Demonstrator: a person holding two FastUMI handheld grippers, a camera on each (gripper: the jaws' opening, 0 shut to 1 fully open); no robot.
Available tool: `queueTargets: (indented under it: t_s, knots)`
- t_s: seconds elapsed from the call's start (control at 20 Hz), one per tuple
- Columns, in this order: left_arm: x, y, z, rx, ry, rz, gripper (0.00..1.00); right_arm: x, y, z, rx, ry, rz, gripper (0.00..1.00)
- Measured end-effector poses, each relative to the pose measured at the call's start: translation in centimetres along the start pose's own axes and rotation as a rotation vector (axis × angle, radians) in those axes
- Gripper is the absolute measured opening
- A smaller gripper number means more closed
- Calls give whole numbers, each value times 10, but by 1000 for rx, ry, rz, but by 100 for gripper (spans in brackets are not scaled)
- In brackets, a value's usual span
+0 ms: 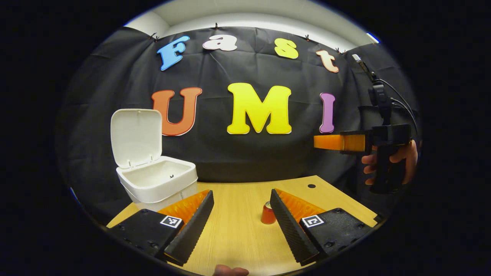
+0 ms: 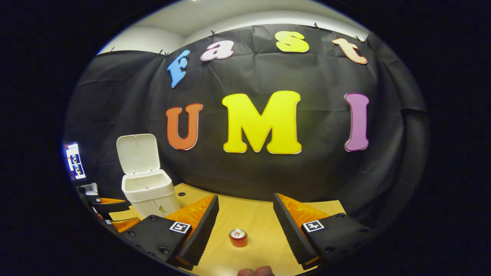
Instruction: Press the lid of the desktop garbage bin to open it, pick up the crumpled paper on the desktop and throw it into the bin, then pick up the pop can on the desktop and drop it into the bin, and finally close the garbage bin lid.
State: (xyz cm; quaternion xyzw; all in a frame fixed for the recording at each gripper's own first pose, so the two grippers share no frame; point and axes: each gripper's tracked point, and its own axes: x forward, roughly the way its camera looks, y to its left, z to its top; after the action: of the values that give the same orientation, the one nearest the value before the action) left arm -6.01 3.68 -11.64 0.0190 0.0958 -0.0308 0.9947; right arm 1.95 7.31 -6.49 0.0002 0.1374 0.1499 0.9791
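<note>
Bin (image 1: 157,180) stands at the far left of the bench (image 1: 238,230) with its lid (image 1: 136,138) upright and open; we see no crumpled paper on the bench, and the inside of the bin, as far as it shows, looks bare, so we cannot confirm where the paper lies. Pop can (image 2: 238,237) stands upright near the front, between and ahead of the right gripper (image 2: 245,224) fingers, which are spread wide and hold nothing. Left gripper (image 1: 241,218) fingers are likewise spread and empty, with the can just beside its right-hand finger in the left gripper view. We judge the can pickup to be the step in hand. Risks: the can is small and round, so an off-centre close could tip it or send it rolling; a carry too low could strike the bin's rim or knock the raised lid down. The bin's floor is hidden by its wall, the lid catch is too small to make out, and both views cut off the near bench edge.
</note>
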Motion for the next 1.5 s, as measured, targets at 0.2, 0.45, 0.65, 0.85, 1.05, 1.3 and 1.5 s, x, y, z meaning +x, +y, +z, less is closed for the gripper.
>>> queueTargets:
  t_s: [0.2,0.45,0.65,0.85,1.05,1.3,1.5]
  knots:
    - [14,-22,-27,11,39,-36,97,-27,-42,-19,9,32,-91,90]
    - [44,-42,-68,35,80,-55,98,-60,-84,-30,-15,48,-173,90]
    - [77,-61,-97,37,93,-71,98,-80,-108,-35,-60,31,-234,90]
    - [111,-78,-132,34,132,-90,98,-91,-125,-45,-49,50,-282,90]
    - [141,-95,-165,49,163,-121,98,-102,-142,-59,-46,84,-330,90]
    - [171,-105,-195,40,204,-105,98,-102,-157,-73,-47,133,-353,90]
    - [191,-104,-209,47,216,-86,98,-98,-160,-78,-36,153,-354,90]
